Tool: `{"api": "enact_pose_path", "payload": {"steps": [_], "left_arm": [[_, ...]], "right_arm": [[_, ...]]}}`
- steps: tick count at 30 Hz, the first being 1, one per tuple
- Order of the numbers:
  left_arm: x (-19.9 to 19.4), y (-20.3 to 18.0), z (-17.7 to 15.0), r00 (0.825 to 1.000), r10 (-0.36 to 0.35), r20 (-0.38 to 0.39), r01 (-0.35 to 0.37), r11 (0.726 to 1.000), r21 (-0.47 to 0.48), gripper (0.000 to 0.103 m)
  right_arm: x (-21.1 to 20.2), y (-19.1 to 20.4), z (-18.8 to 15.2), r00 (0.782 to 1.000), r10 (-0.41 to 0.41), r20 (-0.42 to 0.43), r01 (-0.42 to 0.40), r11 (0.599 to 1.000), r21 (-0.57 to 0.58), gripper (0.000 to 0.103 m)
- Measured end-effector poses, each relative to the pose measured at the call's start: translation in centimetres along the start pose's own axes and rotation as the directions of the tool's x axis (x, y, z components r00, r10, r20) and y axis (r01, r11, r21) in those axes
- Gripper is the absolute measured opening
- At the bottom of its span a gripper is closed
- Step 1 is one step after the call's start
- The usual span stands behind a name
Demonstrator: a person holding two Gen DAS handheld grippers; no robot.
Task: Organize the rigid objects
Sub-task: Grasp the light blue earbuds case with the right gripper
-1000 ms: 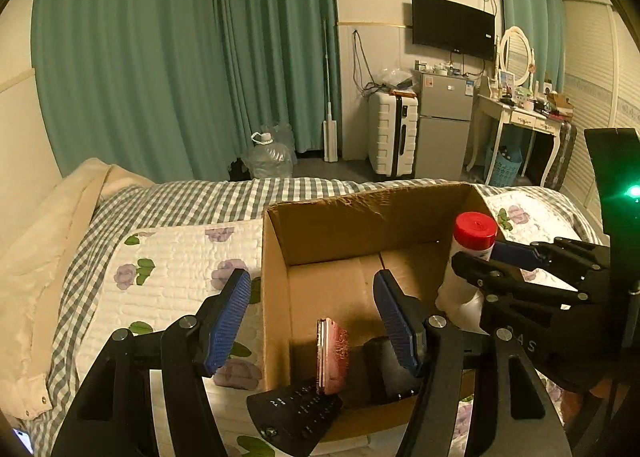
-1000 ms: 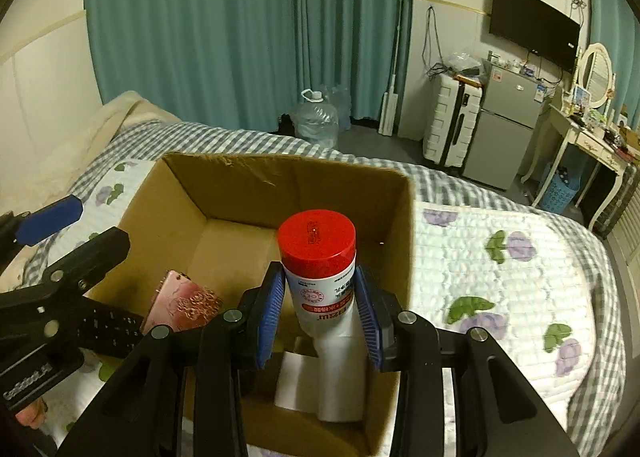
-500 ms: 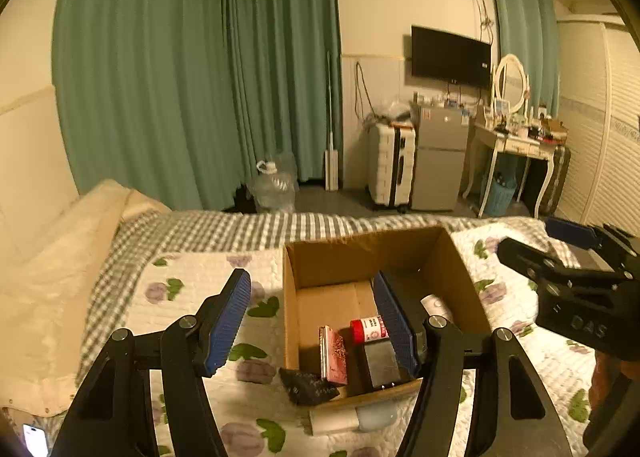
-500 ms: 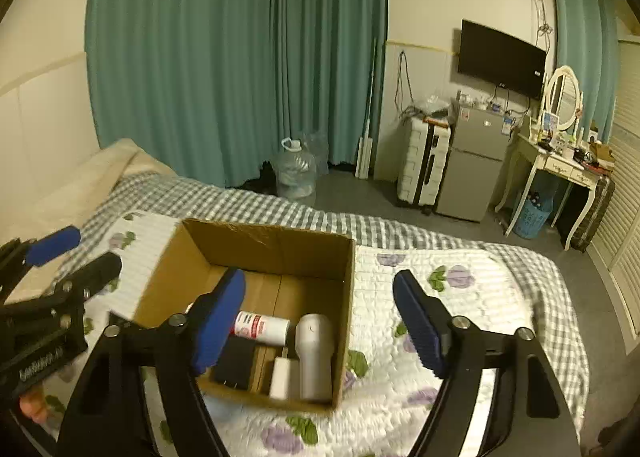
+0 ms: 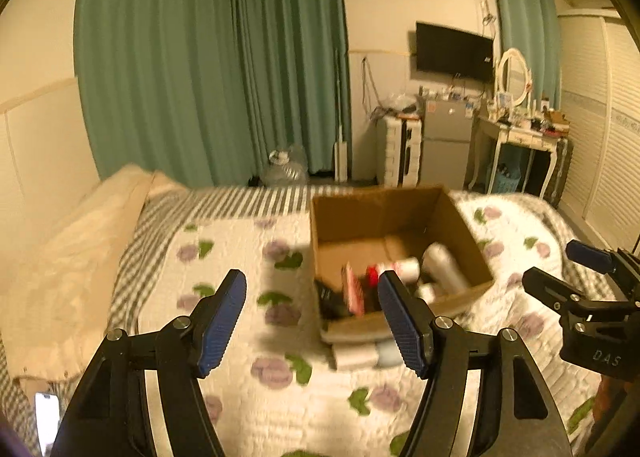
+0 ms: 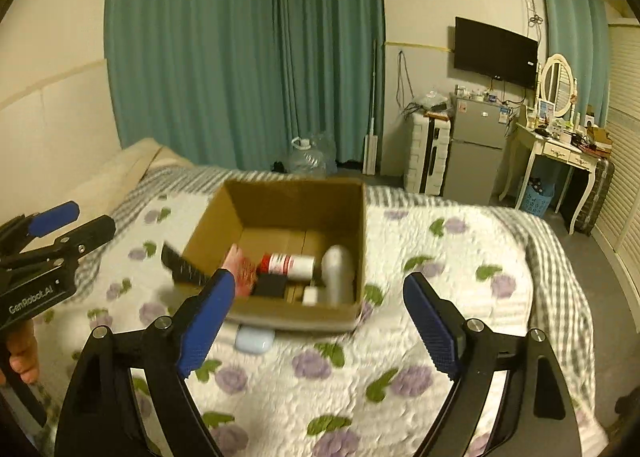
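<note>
Right wrist: box [image 6: 280,213] lies ahead of gaping right gripper [image 6: 320,321].

Box [image 6: 276,217] is plain matt brown cardboard. Quilt [image 6: 440,337] looks like soft stitched cloth. Bottle [image 6: 290,265] is glossy plastic.

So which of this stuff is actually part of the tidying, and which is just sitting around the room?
Part of the job:
cardboard box
red-capped bottle
white bottle
pink item
black remote
pale blue case

Just lying about:
TV
fridge
suitcase
water jug
dressing table
</note>
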State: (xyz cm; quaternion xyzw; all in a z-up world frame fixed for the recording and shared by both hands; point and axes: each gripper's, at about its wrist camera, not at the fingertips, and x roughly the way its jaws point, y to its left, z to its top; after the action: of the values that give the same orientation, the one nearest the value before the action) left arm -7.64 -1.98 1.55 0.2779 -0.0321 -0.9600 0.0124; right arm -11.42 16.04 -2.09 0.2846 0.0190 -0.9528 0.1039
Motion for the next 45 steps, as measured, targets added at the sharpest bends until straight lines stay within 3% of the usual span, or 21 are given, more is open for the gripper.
{"api": "enact_pose_path", "payload": {"steps": [6, 16, 25, 30, 35, 39, 44, 45], "left_arm": [[3.8, 1.2, -3.8, 0.996, 0.016, -0.089, -0.020, 0.999, -0.047, 0.071], [8.8, 1.3, -8.6, 0.979, 0.047, -0.200, -0.048, 0.999, 0.003, 0.071], [10.6, 1.9, -9.5, 0.964, 0.032, -0.264, -0.040, 0.999, -0.024, 0.071], [10.8, 2.1, -9.6, 0.961, 0.033, -0.275, -0.044, 0.999, -0.032, 0.071], [10.9, 2.0, -9.7, 0.959, 0.042, -0.282, -0.052, 0.998, -0.026, 0.071], [11.0, 1.9, -9.7, 0.958, 0.047, -0.283, -0.055, 0.998, -0.019, 0.071], [10.7, 1.6, -9.6, 0.958, 0.048, -0.282, -0.051, 0.999, -0.004, 0.071], [10.6, 1.5, -9.6, 0.959, 0.046, -0.281, -0.048, 0.999, 0.000, 0.071]], "right_arm": [[3.4, 1.2, -2.6, 0.997, 0.017, -0.080, -0.018, 1.000, -0.012, 0.086], [10.6, 3.4, -6.1, 0.968, 0.020, -0.250, -0.030, 0.999, -0.037, 0.086], [17.0, 5.7, -7.8, 0.936, 0.011, -0.351, -0.045, 0.995, -0.089, 0.075], [18.2, 5.9, -8.0, 0.936, 0.014, -0.353, -0.049, 0.995, -0.090, 0.074], [19.6, 5.1, -8.6, 0.920, 0.052, -0.388, -0.066, 0.998, -0.023, 0.074], [19.8, 5.3, -8.7, 0.920, 0.092, -0.382, -0.107, 0.994, -0.019, 0.050], [18.2, 4.1, -9.1, 0.925, 0.105, -0.367, -0.106, 0.994, 0.017, 0.049], [17.8, 3.9, -9.2, 0.926, 0.103, -0.363, -0.103, 0.994, 0.020, 0.041]]}}
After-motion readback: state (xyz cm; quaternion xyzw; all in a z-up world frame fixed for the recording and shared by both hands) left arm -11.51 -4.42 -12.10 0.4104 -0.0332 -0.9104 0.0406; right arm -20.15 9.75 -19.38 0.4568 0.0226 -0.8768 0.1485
